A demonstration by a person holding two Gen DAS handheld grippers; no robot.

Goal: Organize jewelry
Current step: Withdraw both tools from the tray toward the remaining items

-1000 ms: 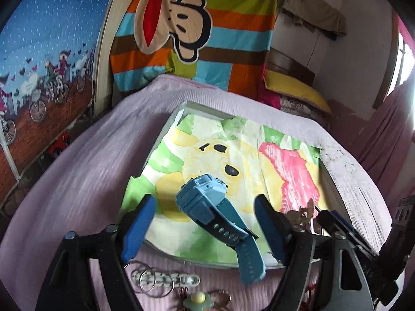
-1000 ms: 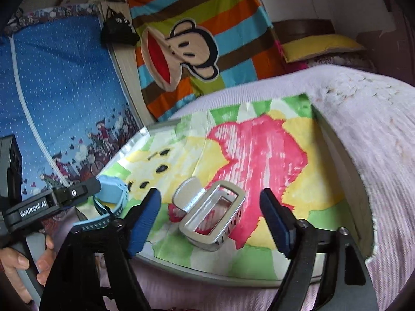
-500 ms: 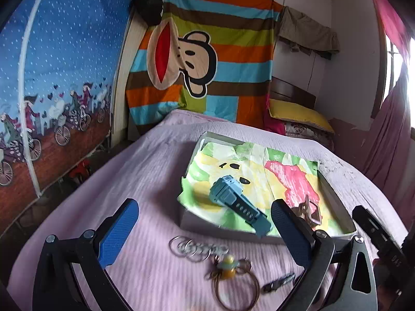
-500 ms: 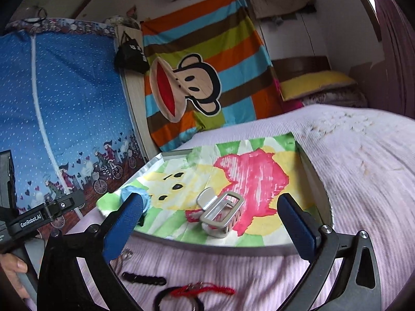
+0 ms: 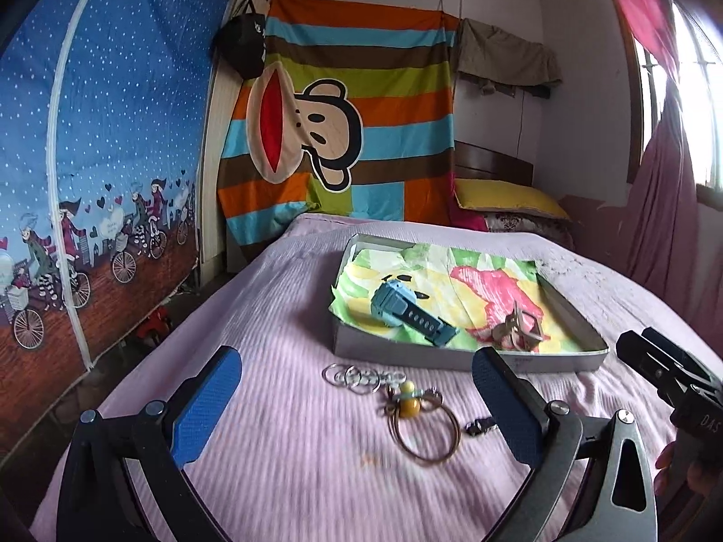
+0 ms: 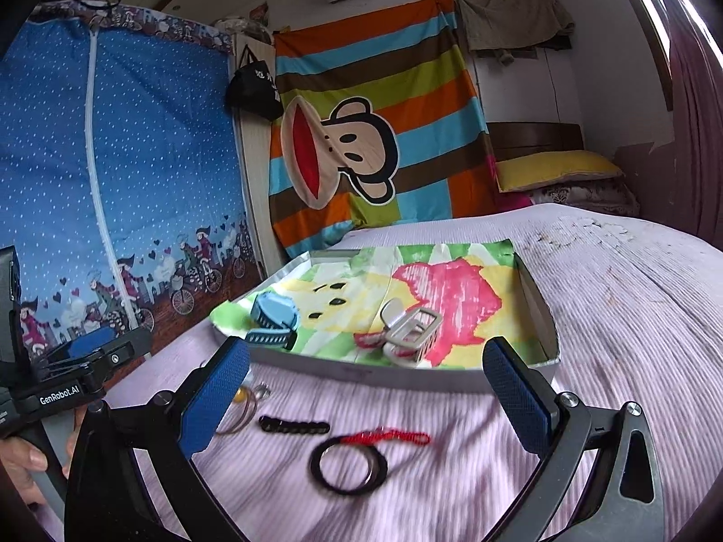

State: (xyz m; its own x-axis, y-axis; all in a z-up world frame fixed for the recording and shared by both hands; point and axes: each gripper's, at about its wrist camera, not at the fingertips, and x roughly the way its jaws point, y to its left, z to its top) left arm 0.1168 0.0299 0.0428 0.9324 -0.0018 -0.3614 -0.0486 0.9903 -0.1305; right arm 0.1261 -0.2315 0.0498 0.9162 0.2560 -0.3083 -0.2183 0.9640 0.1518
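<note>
A light-blue plastic wristwatch (image 5: 397, 311) lies on the green, yellow and pink cartoon-printed tray liner (image 5: 456, 284); beyond it hangs a striped monkey-face cloth (image 5: 334, 135).

Soft daylight fills both views, coming from a blown-out window (image 5: 705, 104) at the right edge of the left wrist frame. Shadows are faint. The bedspread (image 5: 280, 442) in the lower half smears with motion blur (its ribbing streaks), while the far wall stays sharper. Fisheye bending curves the edges, and the corners vignette to black.
</note>
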